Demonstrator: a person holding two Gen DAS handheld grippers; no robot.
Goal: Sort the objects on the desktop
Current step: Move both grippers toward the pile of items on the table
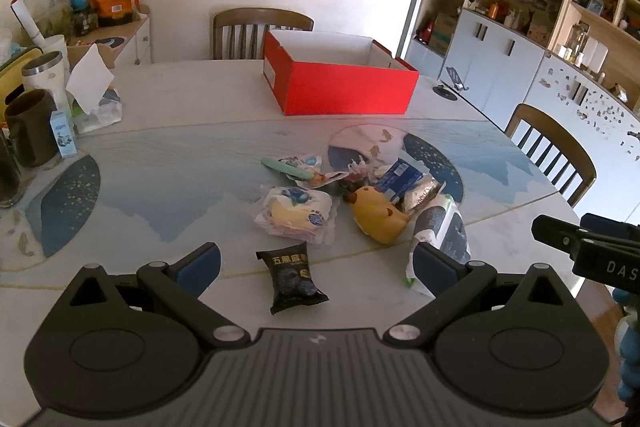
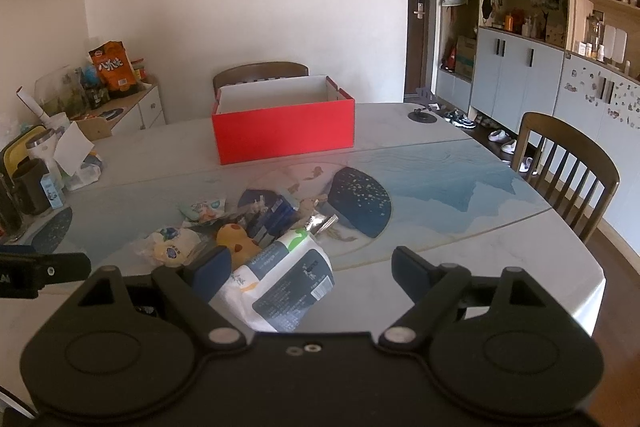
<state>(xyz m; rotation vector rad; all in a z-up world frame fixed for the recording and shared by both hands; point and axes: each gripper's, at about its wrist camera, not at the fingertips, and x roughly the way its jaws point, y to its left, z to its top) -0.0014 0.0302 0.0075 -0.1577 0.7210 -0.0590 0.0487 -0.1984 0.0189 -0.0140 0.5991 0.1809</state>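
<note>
Both claws gape wide and hold nothing. Left claw [image 1: 316,263] hangs low in its frame over a black snack packet [image 1: 294,281] lying between its fingers, untouched. Right claw [image 2: 310,273] frames a white pouch [image 2: 286,287]. Snacks and a yellow toy [image 1: 378,217] cluster mid-frame; red box [image 1: 340,83] sits above them.

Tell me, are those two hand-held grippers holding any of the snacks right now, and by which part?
Nothing is held. The left hand-held gripper hangs open over the black snack packet; the right hand-held gripper is open above the white pouch.
</note>
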